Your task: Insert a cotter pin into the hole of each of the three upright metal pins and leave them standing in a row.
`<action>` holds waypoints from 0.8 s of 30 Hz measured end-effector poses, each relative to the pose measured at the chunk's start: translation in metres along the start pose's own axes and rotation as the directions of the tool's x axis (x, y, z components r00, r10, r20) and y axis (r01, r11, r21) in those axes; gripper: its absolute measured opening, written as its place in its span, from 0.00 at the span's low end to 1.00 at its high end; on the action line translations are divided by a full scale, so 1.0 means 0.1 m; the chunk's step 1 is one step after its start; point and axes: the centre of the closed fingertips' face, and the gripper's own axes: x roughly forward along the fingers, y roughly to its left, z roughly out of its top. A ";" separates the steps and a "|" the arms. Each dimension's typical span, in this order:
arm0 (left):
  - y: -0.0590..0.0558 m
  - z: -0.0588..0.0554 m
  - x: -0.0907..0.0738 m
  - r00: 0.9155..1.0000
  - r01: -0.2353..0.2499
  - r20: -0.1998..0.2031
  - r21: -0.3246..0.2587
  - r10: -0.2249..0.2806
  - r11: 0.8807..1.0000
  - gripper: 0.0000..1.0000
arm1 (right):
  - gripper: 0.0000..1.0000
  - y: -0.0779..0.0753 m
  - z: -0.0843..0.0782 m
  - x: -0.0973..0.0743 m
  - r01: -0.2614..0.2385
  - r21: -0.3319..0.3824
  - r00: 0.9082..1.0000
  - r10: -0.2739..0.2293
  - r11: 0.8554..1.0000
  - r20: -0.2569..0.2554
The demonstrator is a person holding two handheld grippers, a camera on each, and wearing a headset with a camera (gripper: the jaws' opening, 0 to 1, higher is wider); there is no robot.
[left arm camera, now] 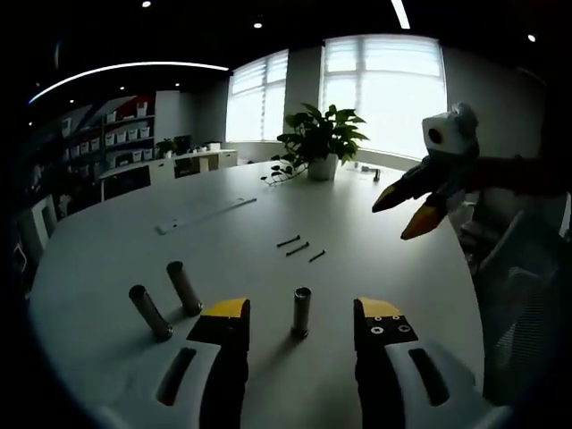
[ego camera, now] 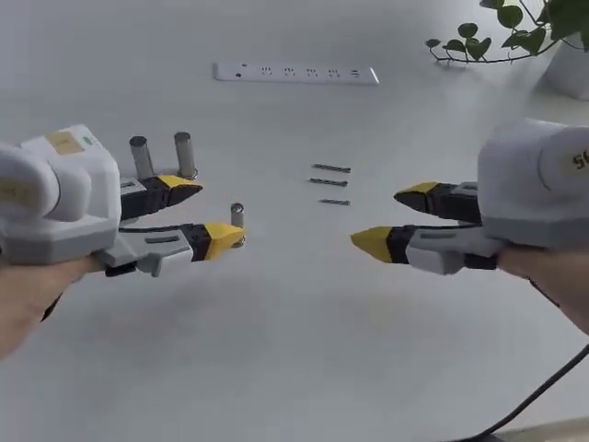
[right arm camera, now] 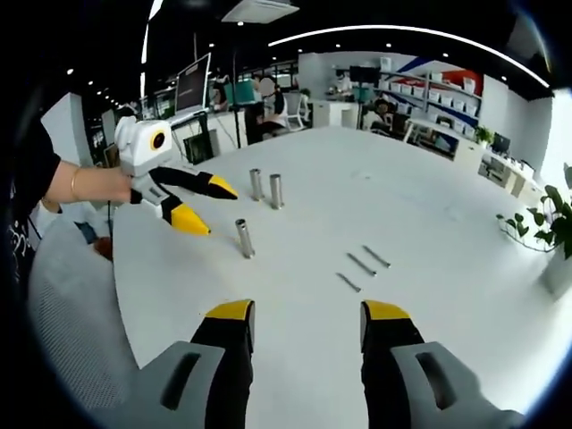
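"Since neither gripper has anything between its jaws, why does the left gripper (ego camera: pixel 219 212) sit so close to that one metal pin (ego camera: pixel 236 216)?"

"I'd say it's lined up to steady it. In the left gripper view the jaws are spread with one on each side of the pin, and neither touches it. The pin stands free and upright on the table (ego camera: pixel 294 368)."

"And the other two?"

"A second pin (ego camera: pixel 140 157) and a third pin (ego camera: pixel 184 154) stand upright side by side, just behind the left gripper's upper jaw and apart from the first. They form a pair plus a single pin, not a tidy row."

"Where are the cotter pins (ego camera: pixel 329 182)?"

"All three lie flat and roughly parallel in the middle of the table, between the two grippers and on the side toward the power strip (ego camera: pixel 294 74). None looks inserted, and the holes are too small to make out."

"So what is the right gripper (ego camera: pixel 375 217) doing?"

"Its jaws are apart and empty, with the tips aimed toward the cotter pins. My guess is that it's placed to pick one up while the left braces the nearest metal pin. They're thin pieces lying flat — a fiddly grab."
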 end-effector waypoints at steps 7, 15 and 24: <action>-0.03 0.01 -0.14 1.000 -0.030 0.004 -0.036 0.031 0.999 0.58 | 0.31 -0.22 0.03 0.15 0.012 -0.040 0.999 -0.014 0.999 -0.048; 0.11 0.05 -0.35 0.990 -0.137 0.021 -0.073 0.139 0.988 0.63 | 0.19 -0.35 0.06 0.33 -0.045 -0.090 0.993 0.035 0.995 -0.115; 0.12 -0.02 -0.52 0.983 -0.184 0.006 -0.095 0.185 0.978 0.64 | 0.15 -0.37 0.05 0.48 -0.099 -0.139 0.982 0.074 0.985 -0.177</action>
